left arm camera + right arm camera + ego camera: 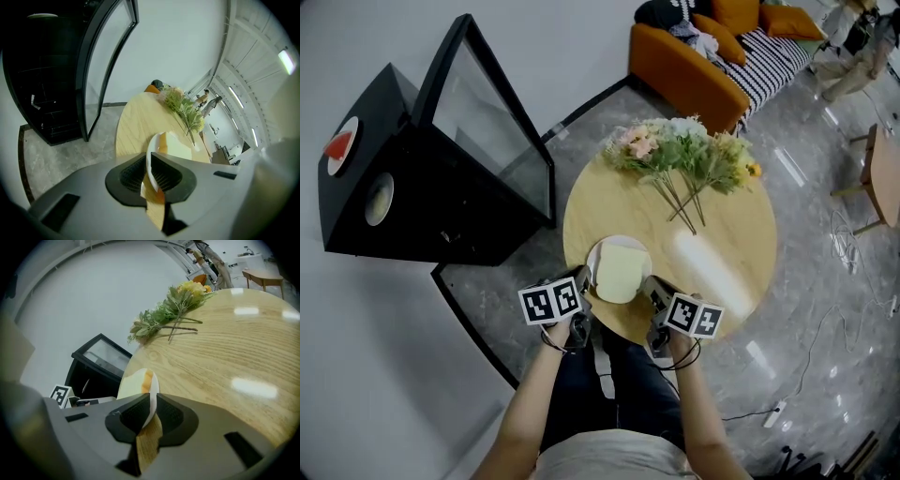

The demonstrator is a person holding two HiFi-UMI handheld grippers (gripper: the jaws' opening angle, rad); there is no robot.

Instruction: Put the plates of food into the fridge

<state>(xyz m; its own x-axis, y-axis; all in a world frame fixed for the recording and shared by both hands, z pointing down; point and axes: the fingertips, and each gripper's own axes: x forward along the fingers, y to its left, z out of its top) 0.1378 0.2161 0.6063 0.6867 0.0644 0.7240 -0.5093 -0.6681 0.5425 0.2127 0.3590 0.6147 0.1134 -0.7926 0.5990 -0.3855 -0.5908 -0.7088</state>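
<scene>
A white plate [602,255] with a pale yellow slab of food [622,272] sits at the near edge of the round wooden table [727,225]. My left gripper [585,283] is shut on the plate's left rim [151,164]. My right gripper [649,289] is shut on its right rim [151,405]. The food [177,146] shows beyond the left jaws, and the food [137,380] also rises past the right jaws. The black fridge [412,187] stands to the left with its glass door [492,122] swung open; two plates [342,145] sit on top of it.
A bunch of flowers [680,150] lies across the far half of the table. An orange sofa [712,52] stands beyond it. A wooden table [881,173] is at the right edge, with cables on the grey floor [825,309]. The fridge's dark shelves [42,98] show through the open door.
</scene>
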